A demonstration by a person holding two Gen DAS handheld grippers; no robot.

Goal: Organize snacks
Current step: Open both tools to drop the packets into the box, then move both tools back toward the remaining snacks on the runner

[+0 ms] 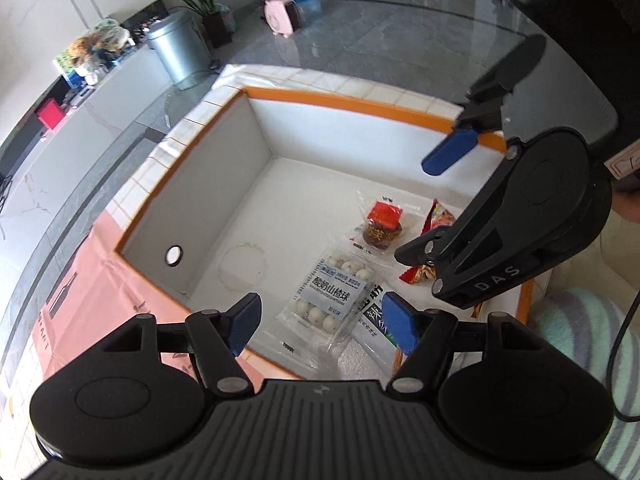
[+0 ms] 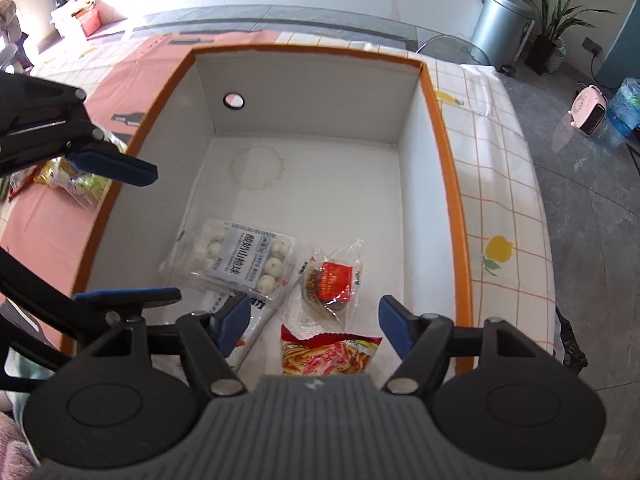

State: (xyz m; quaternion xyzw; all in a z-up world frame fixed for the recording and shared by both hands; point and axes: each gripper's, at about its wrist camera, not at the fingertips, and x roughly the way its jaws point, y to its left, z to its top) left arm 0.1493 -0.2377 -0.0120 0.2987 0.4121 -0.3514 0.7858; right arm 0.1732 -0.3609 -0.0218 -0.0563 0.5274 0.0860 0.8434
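Observation:
A white box with an orange rim (image 1: 360,102) (image 2: 448,160) stands on the table. Inside lie a clear pack of white hawthorn balls (image 1: 332,292) (image 2: 240,258), a clear-wrapped dark cake with a red label (image 1: 382,226) (image 2: 332,284), a red snack bag (image 1: 434,220) (image 2: 328,354) and a black-and-white packet (image 1: 372,312) (image 2: 256,312). My left gripper (image 1: 320,326) is open and empty above the box's near edge. My right gripper (image 2: 314,320) is open and empty above the snacks; it also shows in the left wrist view (image 1: 424,216).
More snack packets (image 2: 76,176) lie on the pink cloth left of the box. A checked tablecloth (image 2: 504,184) covers the table on the right. A metal bin (image 1: 178,46) and a pink heater (image 1: 282,16) stand on the floor beyond.

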